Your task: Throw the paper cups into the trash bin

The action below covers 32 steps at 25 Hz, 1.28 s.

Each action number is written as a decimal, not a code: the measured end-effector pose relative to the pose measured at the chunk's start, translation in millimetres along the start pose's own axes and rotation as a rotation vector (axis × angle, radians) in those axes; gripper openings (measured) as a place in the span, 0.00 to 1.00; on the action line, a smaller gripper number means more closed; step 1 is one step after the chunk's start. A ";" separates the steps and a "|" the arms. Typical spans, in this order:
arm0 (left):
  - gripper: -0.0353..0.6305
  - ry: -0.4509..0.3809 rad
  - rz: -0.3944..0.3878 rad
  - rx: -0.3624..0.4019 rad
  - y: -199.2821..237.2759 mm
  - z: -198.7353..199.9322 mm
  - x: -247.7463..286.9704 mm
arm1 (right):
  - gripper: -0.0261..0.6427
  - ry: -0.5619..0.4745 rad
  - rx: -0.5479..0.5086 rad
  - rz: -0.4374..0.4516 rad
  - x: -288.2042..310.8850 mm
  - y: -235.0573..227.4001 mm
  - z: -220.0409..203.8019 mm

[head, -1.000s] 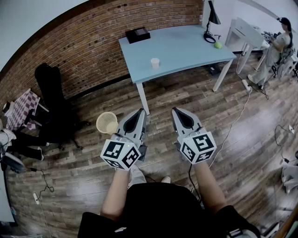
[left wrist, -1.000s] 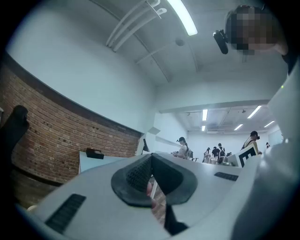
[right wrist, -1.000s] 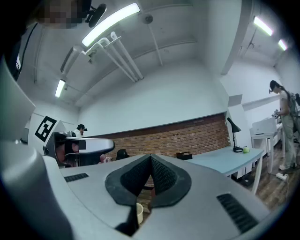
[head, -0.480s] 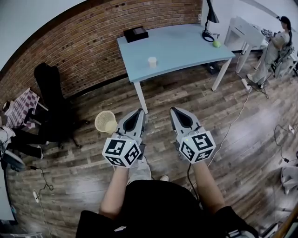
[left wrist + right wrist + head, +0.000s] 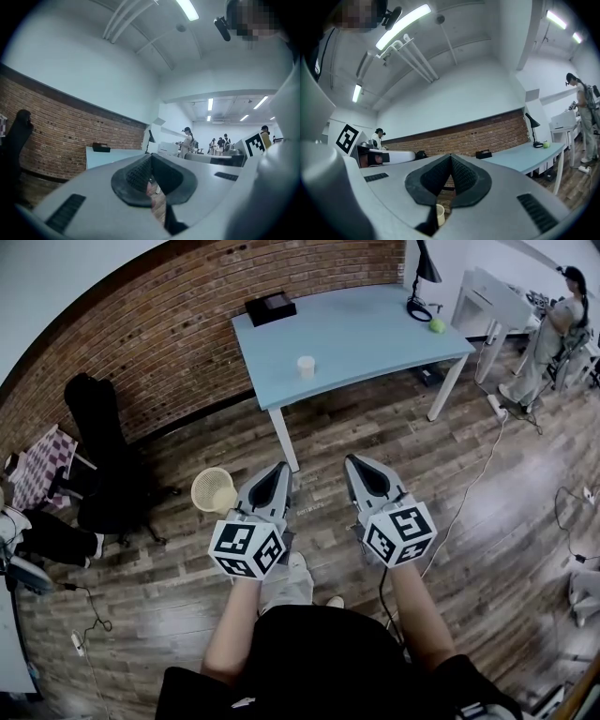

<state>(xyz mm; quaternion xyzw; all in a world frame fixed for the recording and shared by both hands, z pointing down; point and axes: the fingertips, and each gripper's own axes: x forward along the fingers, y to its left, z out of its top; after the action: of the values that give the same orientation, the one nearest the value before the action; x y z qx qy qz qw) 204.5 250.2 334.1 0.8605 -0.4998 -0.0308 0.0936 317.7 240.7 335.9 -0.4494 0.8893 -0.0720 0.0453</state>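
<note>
As we look down past our forearms, the left claw [image 5: 279, 468] and the right claw [image 5: 356, 463] sit side by side above the wooden floor [image 5: 375, 427], both pointing level. Each is clenched, pads together, with nothing between them. Just left of the left claw, the trash bin [image 5: 214, 472] stands upright on the floor, a pale woven basket. Farther on, the light blue counter [image 5: 375, 334] carries one paper cup [image 5: 306, 366], upright near its front edge and well apart from both claws. At the counter's far side we see a black box [image 5: 270, 307], a desk lamp [image 5: 424, 282] and a green ball [image 5: 437, 327], before the brick wall [image 5: 169, 343].
</note>
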 end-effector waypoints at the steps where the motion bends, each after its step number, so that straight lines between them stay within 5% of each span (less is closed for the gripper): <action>1: 0.06 0.000 -0.002 -0.001 5.0 0.4 4.2 | 0.04 0.006 -0.002 -0.004 6.4 -1.8 -1.3; 32: 0.06 0.020 -0.057 -0.032 180.1 32.2 120.1 | 0.04 0.053 -0.047 -0.124 202.3 -36.9 3.5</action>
<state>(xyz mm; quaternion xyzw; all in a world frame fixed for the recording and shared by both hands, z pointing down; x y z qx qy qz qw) 105.9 55.0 341.9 0.8731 -0.4733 -0.0328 0.1117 227.6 55.8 335.5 -0.5026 0.8620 -0.0658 0.0066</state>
